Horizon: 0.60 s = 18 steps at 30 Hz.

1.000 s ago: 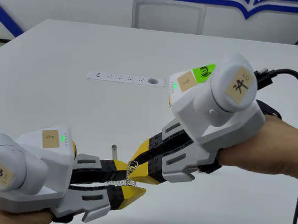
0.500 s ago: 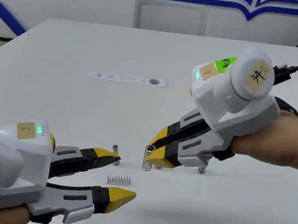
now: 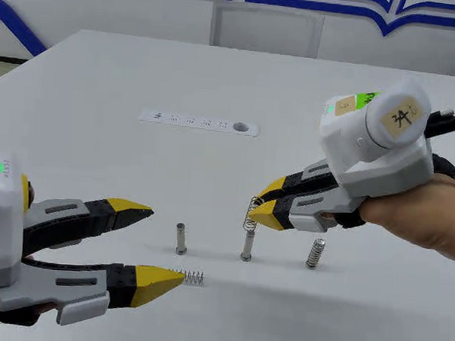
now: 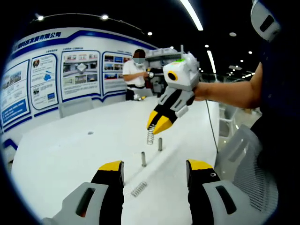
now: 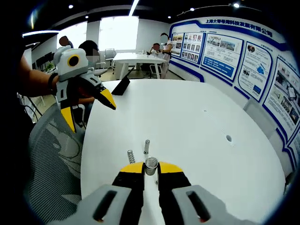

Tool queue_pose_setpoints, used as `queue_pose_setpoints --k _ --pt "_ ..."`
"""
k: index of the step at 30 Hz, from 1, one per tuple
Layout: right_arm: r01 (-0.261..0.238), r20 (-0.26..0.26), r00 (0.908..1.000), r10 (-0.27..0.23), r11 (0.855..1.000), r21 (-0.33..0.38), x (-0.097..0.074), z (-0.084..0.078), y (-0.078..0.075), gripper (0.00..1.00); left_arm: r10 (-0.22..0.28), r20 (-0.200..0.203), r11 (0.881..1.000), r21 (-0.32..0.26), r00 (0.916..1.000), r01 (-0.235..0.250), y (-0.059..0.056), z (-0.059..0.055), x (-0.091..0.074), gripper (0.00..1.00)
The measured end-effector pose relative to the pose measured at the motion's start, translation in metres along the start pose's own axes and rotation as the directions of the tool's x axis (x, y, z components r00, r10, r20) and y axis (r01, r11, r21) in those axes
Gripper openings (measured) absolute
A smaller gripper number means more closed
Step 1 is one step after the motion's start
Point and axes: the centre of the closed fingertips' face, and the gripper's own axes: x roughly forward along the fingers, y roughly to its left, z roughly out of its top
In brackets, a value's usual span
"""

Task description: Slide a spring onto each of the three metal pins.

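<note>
The white counter (image 3: pixel 141 67) carries a flat white power strip (image 3: pixel 199 123) toward its far side. Nearer, three short metal pins stand upright in a row, apart from one another. The left pin (image 3: pixel 181 238) and middle pin (image 3: pixel 247 246) are bare, and the right pin (image 3: pixel 320 242) has a coiled spring (image 3: pixel 313 257) around it. Near the left pin's front, a loose spring (image 3: pixel 194 276) lies on its side.

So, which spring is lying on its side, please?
The loose spring by the left gripper; the others stand upright, one on the rightmost pin, one in the right gripper.
</note>
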Motion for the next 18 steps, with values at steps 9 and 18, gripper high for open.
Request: queue_pose_setpoints --k 9,18 --pt "0.068 -0.027 0.9975 -0.066 0.995 0.073 0.016 -0.019 -0.021 0.11 0.018 0.007 1.000 -0.021 0.9998 -0.018 0.001 -0.004 -0.002 0.56" --pt "0.070 -0.042 0.9970 -0.066 0.992 0.109 0.031 -0.033 -0.024 0.11 0.033 0.011 0.999 -0.038 0.9994 -0.033 0.003 -0.009 -0.002 0.58"
